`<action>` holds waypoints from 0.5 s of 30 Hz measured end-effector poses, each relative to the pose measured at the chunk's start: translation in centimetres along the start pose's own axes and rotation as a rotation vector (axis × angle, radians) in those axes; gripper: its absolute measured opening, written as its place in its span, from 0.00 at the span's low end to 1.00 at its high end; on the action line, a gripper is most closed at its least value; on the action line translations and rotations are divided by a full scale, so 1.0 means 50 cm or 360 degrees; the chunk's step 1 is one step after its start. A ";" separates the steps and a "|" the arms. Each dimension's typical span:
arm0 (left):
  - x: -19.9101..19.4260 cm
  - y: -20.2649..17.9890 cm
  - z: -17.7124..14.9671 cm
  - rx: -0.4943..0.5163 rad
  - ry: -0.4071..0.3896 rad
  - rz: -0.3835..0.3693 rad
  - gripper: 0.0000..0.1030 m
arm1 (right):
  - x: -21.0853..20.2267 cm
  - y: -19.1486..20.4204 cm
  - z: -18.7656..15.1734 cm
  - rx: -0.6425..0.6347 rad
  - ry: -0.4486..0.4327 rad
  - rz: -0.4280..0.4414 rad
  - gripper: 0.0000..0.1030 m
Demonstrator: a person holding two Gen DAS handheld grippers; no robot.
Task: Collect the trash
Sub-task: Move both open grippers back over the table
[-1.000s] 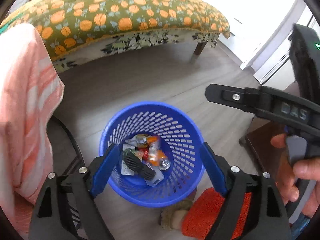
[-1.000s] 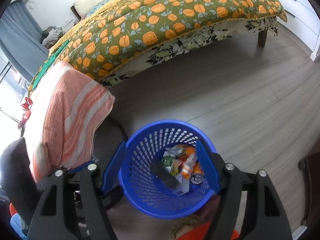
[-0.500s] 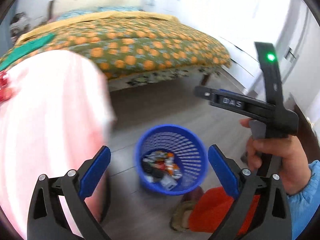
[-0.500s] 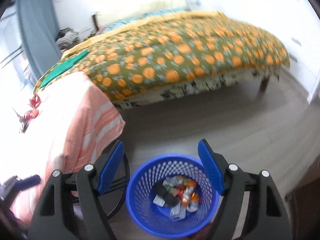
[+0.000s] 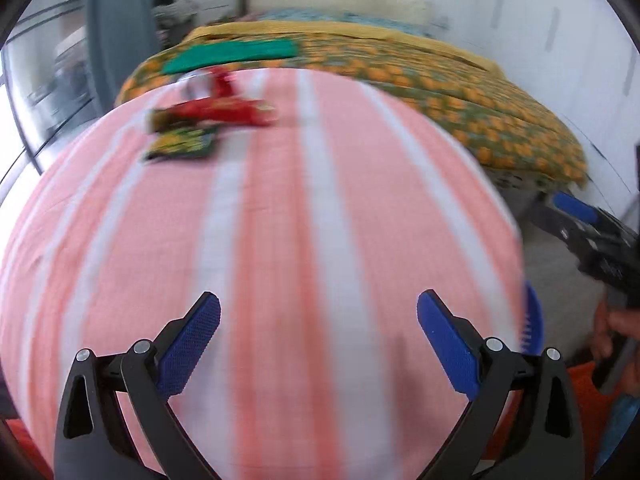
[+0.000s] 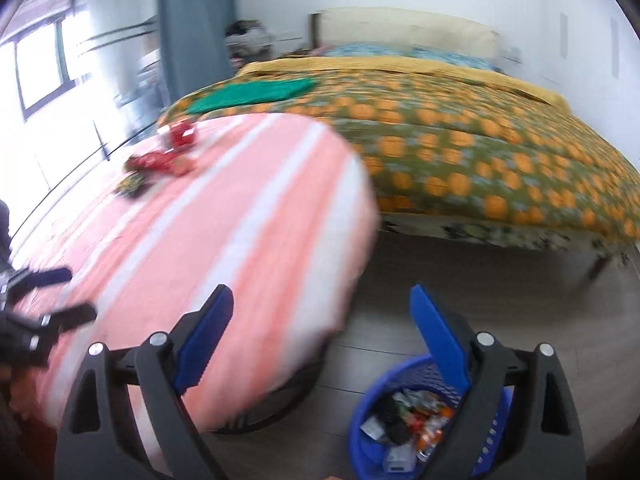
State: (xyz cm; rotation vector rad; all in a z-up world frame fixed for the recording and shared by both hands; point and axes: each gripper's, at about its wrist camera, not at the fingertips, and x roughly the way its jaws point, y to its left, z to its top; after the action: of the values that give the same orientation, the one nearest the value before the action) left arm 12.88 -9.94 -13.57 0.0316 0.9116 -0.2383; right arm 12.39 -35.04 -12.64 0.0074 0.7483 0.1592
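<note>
Left tool (image 5: 318,316): jaws spread wide, nothing between the blue pads; it hangs over the striped cloth and touches nothing.
Right tool (image 6: 322,312): jaws opening, nothing between them; it points down across the counter's near edge and the floor beside it.
Counter (image 5: 280,240): round top under a pink-and-white striped cloth, blurred in both views.
Red wrapper (image 5: 218,110): lies on the far left part of the cloth, well away from both tools.
Green-and-yellow packet (image 5: 182,146): flat on the cloth, just beside the red wrapper on the nearer side.
Small red item (image 6: 182,134): sits at the far edge of the cloth beyond the wrapper — too blurred to say what it is.
Blue basket (image 6: 370,420): stands on the floor just right of the counter, below the right tool's right finger; mesh wall, open top.
Basket contents (image 6: 412,420): a heap of mixed wrappers and a dark object in the bottom — details too small to tell.
Bed (image 6: 460,152): behind the counter, with an orange-patterned green spread and a green cloth (image 6: 252,94) lying on its near corner.
Person's hand (image 5: 616,328): at the right edge of the left view, gripping the other tool's handle.
</note>
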 end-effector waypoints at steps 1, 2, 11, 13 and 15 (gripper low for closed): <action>0.001 0.023 0.003 -0.0028 0.0006 0.0027 0.95 | 0.009 0.029 0.004 -0.0049 0.0003 0.0023 0.85; 0.003 0.046 0.008 -0.0050 0.0017 0.0051 0.95 | 0.015 0.049 0.007 -0.0084 0.0005 0.0041 0.85; 0.061 0.168 0.083 -0.0134 0.0066 0.0180 0.95 | 0.091 0.233 0.031 -0.0345 0.0094 0.0185 0.85; 0.082 0.175 0.115 -0.0151 0.0055 0.0231 0.95 | 0.110 0.261 0.032 -0.0414 0.0118 0.0190 0.85; 0.108 0.180 0.156 -0.0161 0.0050 0.0325 0.95 | 0.128 0.279 0.033 -0.0458 0.0139 0.0201 0.85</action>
State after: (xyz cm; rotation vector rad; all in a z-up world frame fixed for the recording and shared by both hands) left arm 24.10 -3.22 -13.69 0.0348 0.9438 -0.0021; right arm 16.17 -20.22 -14.88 -0.2273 0.8067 0.3887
